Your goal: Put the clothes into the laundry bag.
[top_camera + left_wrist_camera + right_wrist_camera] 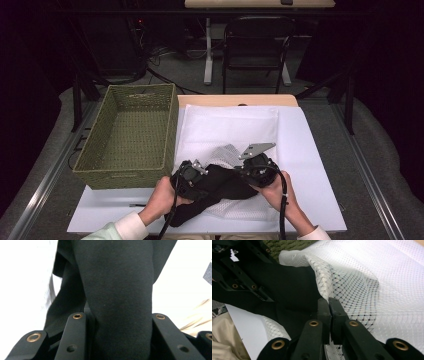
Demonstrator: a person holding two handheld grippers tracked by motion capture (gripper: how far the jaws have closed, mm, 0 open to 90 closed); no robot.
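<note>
A black cloth [220, 187] lies bunched at the near edge of a white mesh bag [225, 130], partly tucked under the bag's lifted edge. My left gripper [202, 182] comes in from the left. In the left gripper view its jaws [118, 317] press on a thick fold of the black cloth [117, 277]. My right gripper [240, 172] comes in from the right. In the right gripper view its jaws [329, 303] are shut on the raised edge of the mesh bag [387, 285], just over the black cloth [292, 287]. The left gripper [244, 277] shows beyond.
A green woven basket [125, 172] stands at the left of the white sheet [310, 190] that covers the table. A black chair [255, 45] and a desk stand beyond the table's far edge. Both of the person's hands are at the near edge.
</note>
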